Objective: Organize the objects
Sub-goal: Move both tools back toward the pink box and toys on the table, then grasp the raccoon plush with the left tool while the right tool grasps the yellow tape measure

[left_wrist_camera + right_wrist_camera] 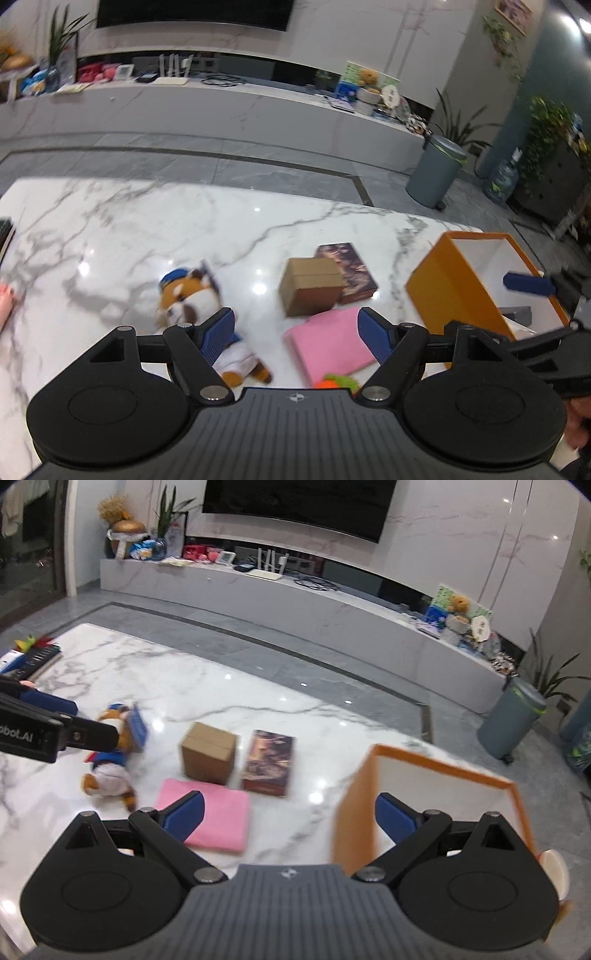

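On the white marble table (pixel 110 229) lie a plush fox toy (pixel 192 299), a brown cardboard box (pixel 310 286), a dark book (pixel 349 271) and a pink folded cloth (pixel 328 341). An orange box with a white inside (pixel 443 291) stands at the right. My left gripper (pixel 297 334) is open and empty, above the table between the plush and the pink cloth. My right gripper (pixel 290 818) is open and empty, its right finger inside the orange box (pixel 354 801). The plush (pixel 110 760), cardboard box (pixel 208 753), book (pixel 269 762) and cloth (pixel 218 818) also show in the right wrist view.
A small orange and green item (pixel 338 382) lies by the pink cloth's near edge. Dark books and colourful items (pixel 31 657) sit at the table's far left. A grey bin (pixel 511 720) stands on the floor beyond the table. A long TV bench (pixel 295 602) runs behind.
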